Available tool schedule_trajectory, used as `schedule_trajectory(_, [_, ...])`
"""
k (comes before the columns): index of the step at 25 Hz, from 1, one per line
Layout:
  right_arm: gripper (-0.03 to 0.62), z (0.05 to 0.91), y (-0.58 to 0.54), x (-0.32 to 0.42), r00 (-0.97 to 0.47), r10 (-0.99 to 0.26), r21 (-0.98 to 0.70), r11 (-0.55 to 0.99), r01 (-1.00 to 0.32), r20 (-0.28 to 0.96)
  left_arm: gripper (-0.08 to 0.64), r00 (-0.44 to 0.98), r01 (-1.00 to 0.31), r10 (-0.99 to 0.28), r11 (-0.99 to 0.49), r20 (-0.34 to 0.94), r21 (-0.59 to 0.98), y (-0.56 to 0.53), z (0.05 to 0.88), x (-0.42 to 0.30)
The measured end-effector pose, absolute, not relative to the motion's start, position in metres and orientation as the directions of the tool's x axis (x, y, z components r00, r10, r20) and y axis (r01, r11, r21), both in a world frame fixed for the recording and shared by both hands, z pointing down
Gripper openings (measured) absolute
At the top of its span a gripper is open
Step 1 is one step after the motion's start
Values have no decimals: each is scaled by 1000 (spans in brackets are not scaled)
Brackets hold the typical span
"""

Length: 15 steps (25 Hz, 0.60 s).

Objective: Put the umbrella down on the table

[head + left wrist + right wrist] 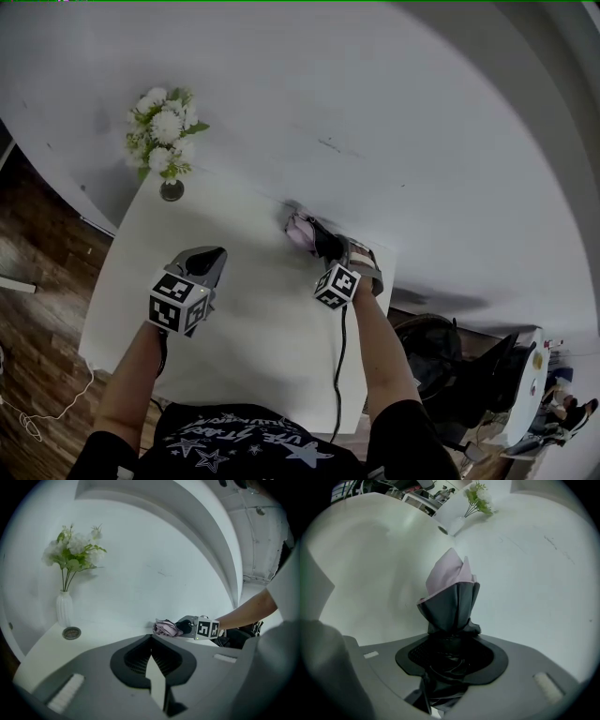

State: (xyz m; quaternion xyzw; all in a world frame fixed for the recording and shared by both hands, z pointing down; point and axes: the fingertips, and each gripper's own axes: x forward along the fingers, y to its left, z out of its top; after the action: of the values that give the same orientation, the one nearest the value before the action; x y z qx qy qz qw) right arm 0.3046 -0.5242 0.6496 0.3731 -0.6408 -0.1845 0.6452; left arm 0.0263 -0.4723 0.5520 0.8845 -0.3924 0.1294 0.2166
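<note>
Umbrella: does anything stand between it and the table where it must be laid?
Nothing visible does. The umbrella, gripped by the right tool, is over bare table near the wall; the vase stands at the far left corner.

Folded pink/blk umbrella point(450, 590) in R claw point(449, 641)

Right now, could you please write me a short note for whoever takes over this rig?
Left gripper: shut, empty, over the white table.
Right gripper: shut on the folded pink-and-dark fabric umbrella, low at the table's far edge by the wall; I cannot tell whether it touches.
Done: umbrella is at the table.
Left: probably lay it flat, open the jaws, pull back.
</note>
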Motion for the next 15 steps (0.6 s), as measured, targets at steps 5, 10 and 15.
schedule_trajectory(5, [212,653,-528,301,96,-718,718,660,-223,689,5,661,-747,-629,-602,410,280,-470,555,27])
schedule_trajectory(10, [212,654,-536,294,92,-726,726,656,-208,682,5,656,-751,-631,-595,413,284,-472,557,25])
schedule_trajectory(15, [213,661,-535,289,89,-715,716,671,-195,694,5,656,-752,-627,-590,419,294,-470,559,26])
